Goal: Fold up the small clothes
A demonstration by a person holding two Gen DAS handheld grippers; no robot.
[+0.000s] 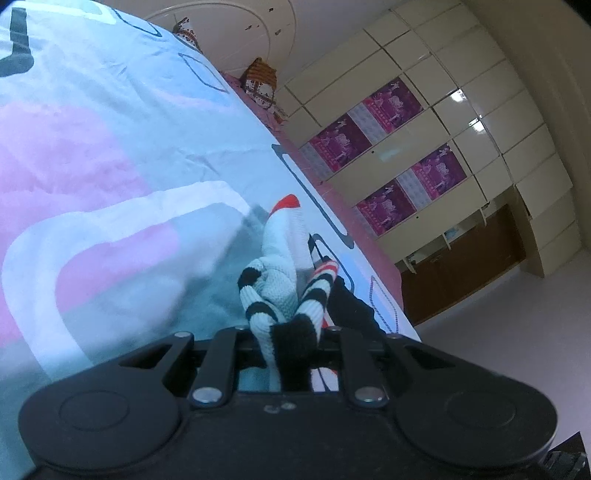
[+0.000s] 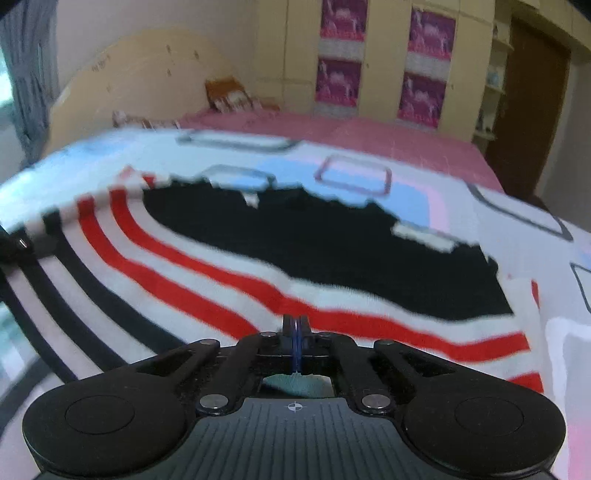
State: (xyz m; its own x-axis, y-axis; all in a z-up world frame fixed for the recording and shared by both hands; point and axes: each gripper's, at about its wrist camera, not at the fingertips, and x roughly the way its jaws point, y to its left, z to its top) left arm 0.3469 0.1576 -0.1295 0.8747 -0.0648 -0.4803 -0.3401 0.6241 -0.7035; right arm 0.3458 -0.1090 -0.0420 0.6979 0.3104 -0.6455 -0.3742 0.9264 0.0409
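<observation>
The small knitted garment (image 2: 280, 258) lies spread on the patterned bedspread (image 2: 461, 206), its long axis running from the left gripper's end across toward the right edge of the right wrist view, with the black panel on the side nearer the pink sheet (image 2: 388, 140) and the red and black stripes on the side nearer the right gripper (image 2: 295, 325). It is a white knit with two curving red stripes, darker black stripes further out toward its left end, and a broad black area with a ragged-looking edge (the view is blurred by motion, so the outline is uncertain). In the left wrist view the same garment is bunched and drawn up off the bedspread into a narrow ridge that points away from the left gripper (image 1: 291, 336), ending in a red-tipped corner. The left gripper's jaws are nearly together and pinch a gathered fold of the white, black-striped knit. The right gripper's jaws are fully together, blue pads meeting, right at the garment's near striped edge; whether any cloth is caught between them cannot be told. Beyond the bedspread, past the pink sheet, stand cream wardrobe doors (image 2: 291, 55) bearing magenta posters (image 2: 340, 22), and open shelves (image 2: 495, 77) beside them hold small items too blurred to identify.
</observation>
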